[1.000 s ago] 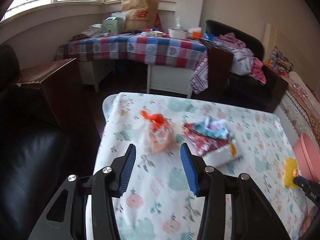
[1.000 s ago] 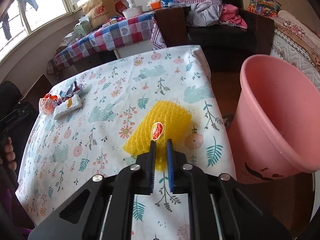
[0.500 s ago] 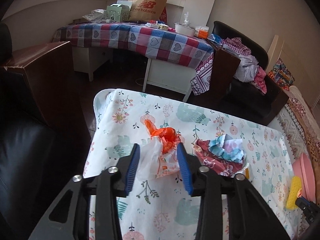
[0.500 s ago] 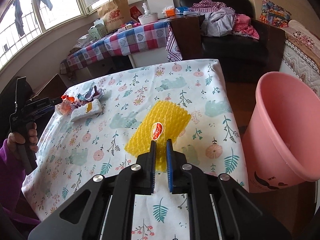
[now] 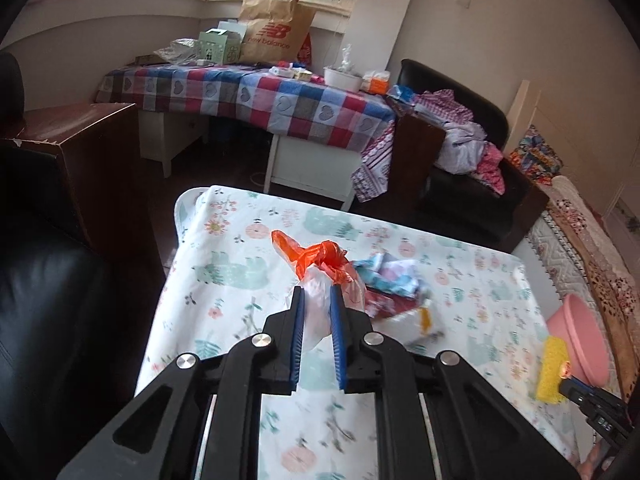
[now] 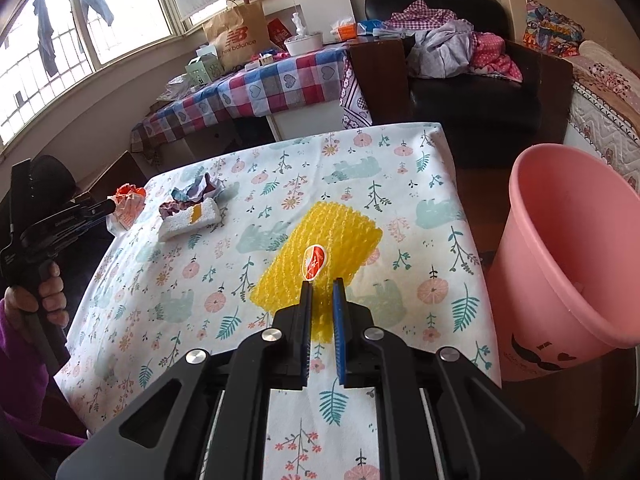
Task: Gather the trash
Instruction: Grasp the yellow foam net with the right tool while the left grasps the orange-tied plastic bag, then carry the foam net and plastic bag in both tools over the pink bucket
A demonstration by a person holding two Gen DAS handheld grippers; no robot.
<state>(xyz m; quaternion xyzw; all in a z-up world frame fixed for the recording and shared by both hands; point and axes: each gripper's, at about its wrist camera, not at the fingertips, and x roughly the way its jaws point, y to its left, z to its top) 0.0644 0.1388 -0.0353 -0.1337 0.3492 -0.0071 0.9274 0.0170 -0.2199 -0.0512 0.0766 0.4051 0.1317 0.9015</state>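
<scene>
My left gripper [image 5: 317, 294] is shut on a clear plastic bag with an orange knotted top [image 5: 320, 276] and holds it above the floral tablecloth [image 5: 224, 280]. The bag also shows in the right wrist view [image 6: 128, 206], held by the left gripper [image 6: 108, 206]. My right gripper [image 6: 321, 286] is shut on a yellow foam net with a red sticker [image 6: 320, 240], lifted above the cloth; it also shows in the left wrist view [image 5: 554, 368]. Crumpled wrappers [image 5: 390, 284] and a white foam piece [image 6: 188, 220] lie on the cloth. A pink bin [image 6: 572, 264] stands off the table's right edge.
A black armchair [image 5: 52, 300] stands to the left of the table. A table with a checked cloth [image 5: 248, 96] with bags and boxes stands behind. A black sofa with clothes [image 6: 472, 52] is at the back right. A bed [image 5: 592, 248] lies to the right.
My left gripper moved onto the orange-topped bag, closed on it and lifted it off the cloth. My right gripper raised the yellow foam net a little.
</scene>
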